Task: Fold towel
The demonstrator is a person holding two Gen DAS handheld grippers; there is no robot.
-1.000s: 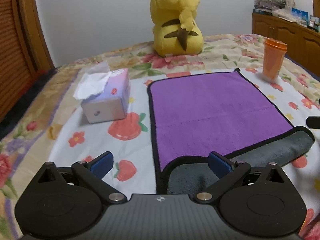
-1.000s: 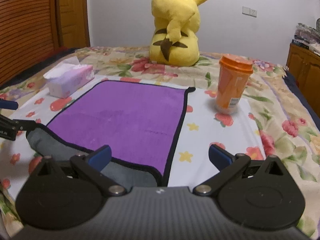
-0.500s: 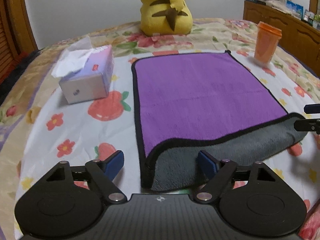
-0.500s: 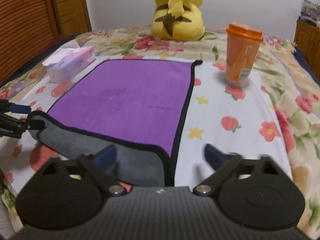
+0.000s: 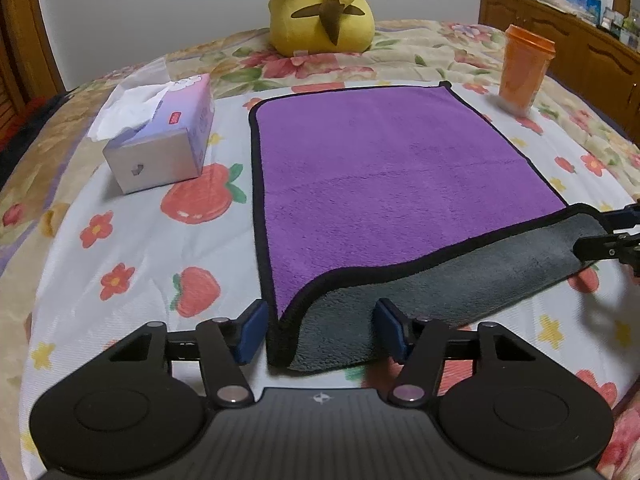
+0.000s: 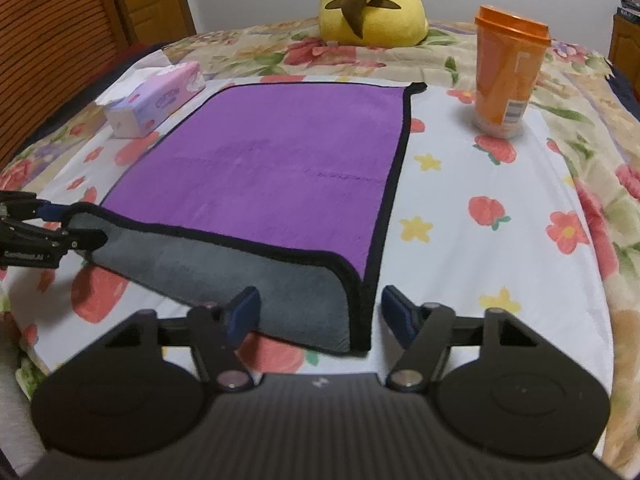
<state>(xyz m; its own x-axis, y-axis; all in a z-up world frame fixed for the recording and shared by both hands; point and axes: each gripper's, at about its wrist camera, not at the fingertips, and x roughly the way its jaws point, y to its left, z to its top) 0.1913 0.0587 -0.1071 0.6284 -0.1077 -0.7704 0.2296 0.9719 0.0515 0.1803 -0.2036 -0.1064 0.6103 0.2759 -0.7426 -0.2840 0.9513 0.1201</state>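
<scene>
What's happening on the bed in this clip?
A person with a claw in each hand is starting to fold a purple towel spread on the bed. Its near edge is turned over, grey side up. The left claw and right claw are both open, each straddling a near corner of the towel without pinching it. A tissue box, an orange cup and a yellow plush toy sit around it.
</scene>
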